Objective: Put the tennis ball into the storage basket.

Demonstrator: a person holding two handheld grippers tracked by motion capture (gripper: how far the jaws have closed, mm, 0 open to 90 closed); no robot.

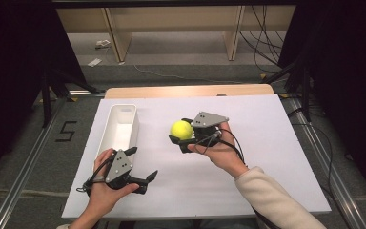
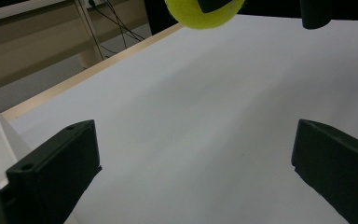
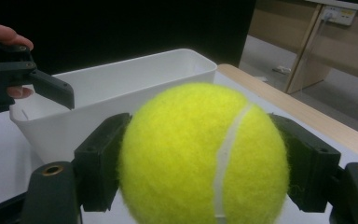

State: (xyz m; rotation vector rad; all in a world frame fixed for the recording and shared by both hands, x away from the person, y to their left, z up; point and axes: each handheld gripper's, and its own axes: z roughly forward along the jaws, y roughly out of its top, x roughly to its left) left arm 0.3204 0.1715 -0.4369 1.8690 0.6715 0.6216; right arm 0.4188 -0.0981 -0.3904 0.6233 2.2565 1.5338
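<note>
- The right tongs (image 1: 183, 135) are clamped on a yellow tennis ball (image 1: 181, 130), one jaw on each side of it, holding it above the white desk (image 1: 267, 143) near its middle.
- In the right gripper view the ball's white seam faces the camera.
- A long white plastic bin (image 1: 119, 125) lies to the left of the ball, its long side running near to far.
- The left tongs (image 1: 143, 164) sit near the bin's near end, jaws spread wide with nothing between them.
</note>
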